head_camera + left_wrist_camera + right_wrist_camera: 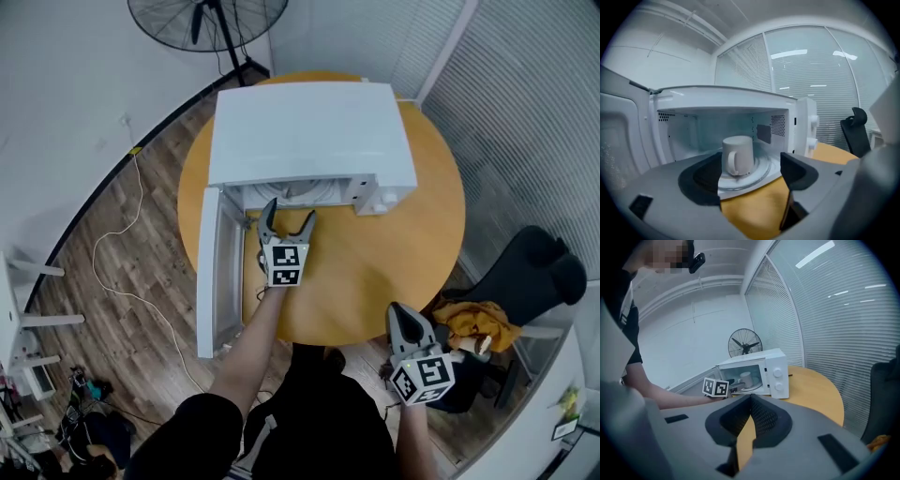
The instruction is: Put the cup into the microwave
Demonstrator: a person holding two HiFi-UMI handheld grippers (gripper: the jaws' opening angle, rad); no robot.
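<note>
The cup (738, 155) is seen upright on the turntable (761, 171) inside the microwave (309, 131), so placement looks done. The left gripper (289, 214) is held wide open and empty just outside the opening. The right gripper (749, 404) is pressed closed on nothing, well apart. The left should be drawn straight back and level, so the cup is not clipped, before the door (211, 272) is considered.

Head view steeply down over the microwave (309, 131); left gripper view close into it (right one farther off)
</note>
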